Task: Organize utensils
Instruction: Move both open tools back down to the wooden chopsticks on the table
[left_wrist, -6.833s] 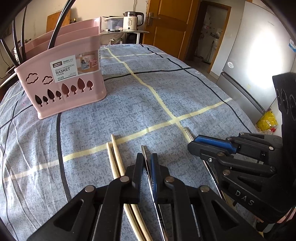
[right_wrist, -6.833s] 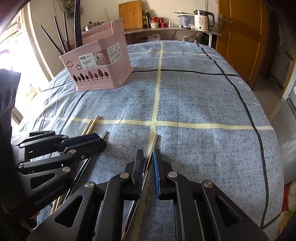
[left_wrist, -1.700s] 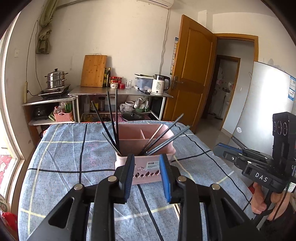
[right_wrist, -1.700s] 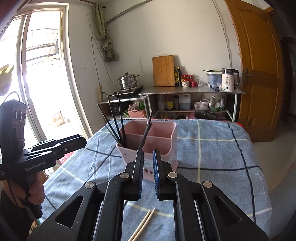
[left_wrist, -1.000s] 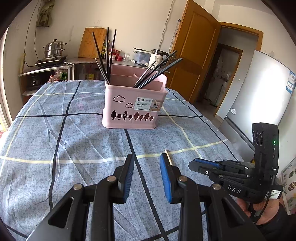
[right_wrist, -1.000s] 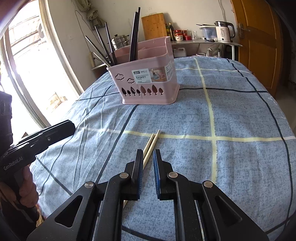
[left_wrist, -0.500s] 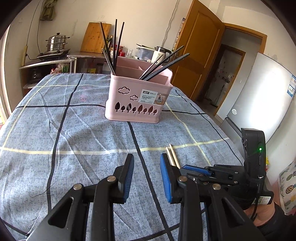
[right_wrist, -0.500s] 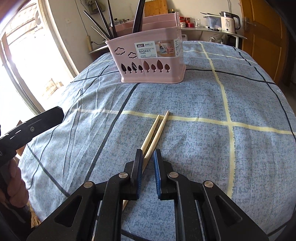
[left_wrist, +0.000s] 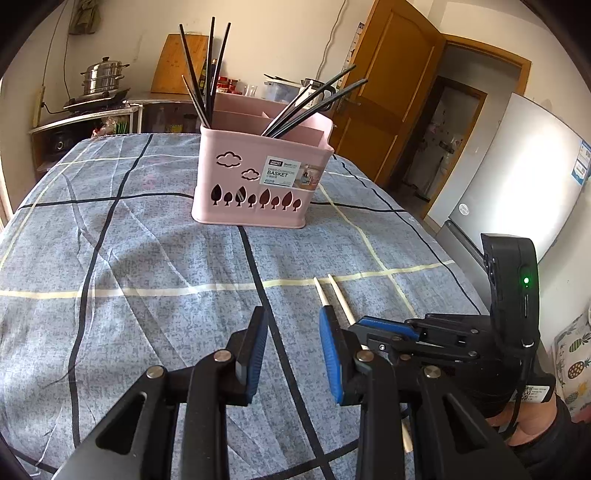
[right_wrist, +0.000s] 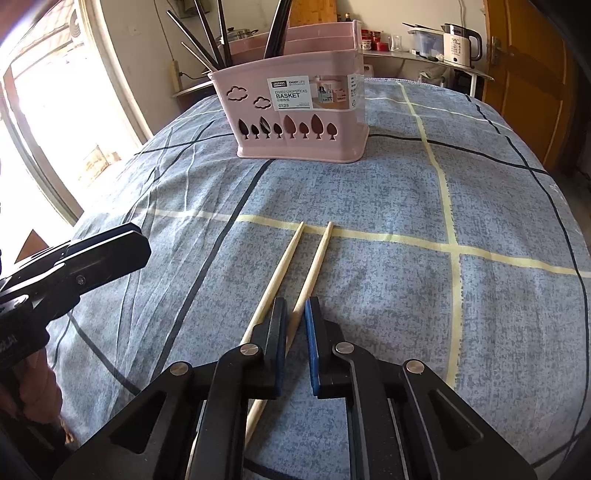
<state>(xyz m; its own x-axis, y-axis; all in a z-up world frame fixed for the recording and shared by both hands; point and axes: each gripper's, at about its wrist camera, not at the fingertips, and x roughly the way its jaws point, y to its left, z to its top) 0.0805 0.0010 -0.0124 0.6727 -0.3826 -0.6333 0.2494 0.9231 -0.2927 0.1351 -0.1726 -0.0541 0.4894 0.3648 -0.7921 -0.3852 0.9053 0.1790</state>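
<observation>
Black fingers of my left gripper (left_wrist: 291, 354) hang spread and empty over the checked cloth (left_wrist: 147, 258). Ahead stands the pink basket (left_wrist: 258, 184), dark chopsticks already upright inside. To the right, two wooden chopsticks (right_wrist: 295, 266) lie side by side on the desk; my right gripper (right_wrist: 294, 347) straddles one, narrowly parted, not yet clenched, lined up lengthwise for a clean pinch.

Two pale wooden chopsticks (right_wrist: 291, 266) lie flat before the pink basket (right_wrist: 299, 122).
</observation>
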